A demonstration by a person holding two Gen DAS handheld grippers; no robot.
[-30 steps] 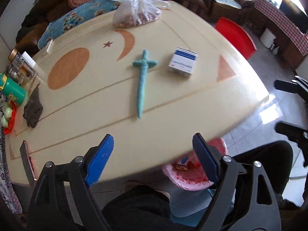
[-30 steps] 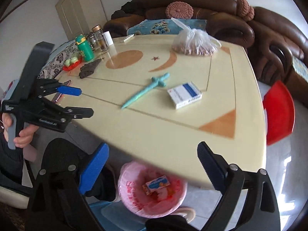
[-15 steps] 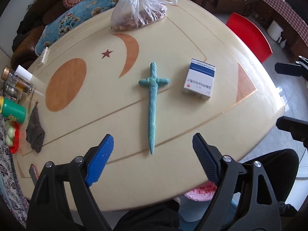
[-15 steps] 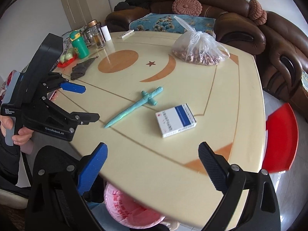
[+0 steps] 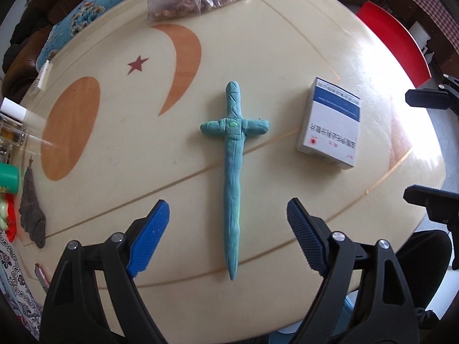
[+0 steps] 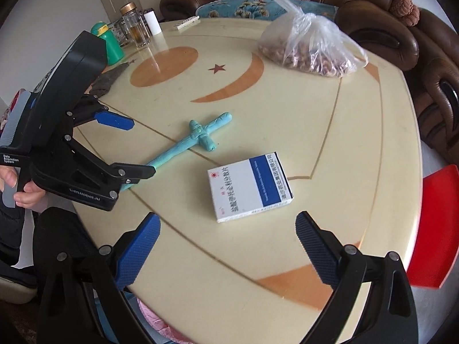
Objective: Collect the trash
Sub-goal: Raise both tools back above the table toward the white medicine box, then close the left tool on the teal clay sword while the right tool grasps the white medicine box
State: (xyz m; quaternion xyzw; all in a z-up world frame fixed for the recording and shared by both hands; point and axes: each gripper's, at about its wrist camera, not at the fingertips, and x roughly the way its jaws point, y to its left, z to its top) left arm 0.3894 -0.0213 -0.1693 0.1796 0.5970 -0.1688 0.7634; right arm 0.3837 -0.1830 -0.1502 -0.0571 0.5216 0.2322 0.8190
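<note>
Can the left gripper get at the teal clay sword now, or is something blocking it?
Probably yes. The left gripper is open, its fingers either side of the teal clay sword, whose blade lies bare on the table; the medicine box lies apart.

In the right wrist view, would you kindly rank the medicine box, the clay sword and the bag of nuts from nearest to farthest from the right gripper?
From the right gripper:
1. Medicine box, straight ahead, between the open fingers' line.
2. Clay sword, ahead and to the left, its tip inside the left gripper.
3. Bag of nuts, at the table's far side, right of centre.
</note>
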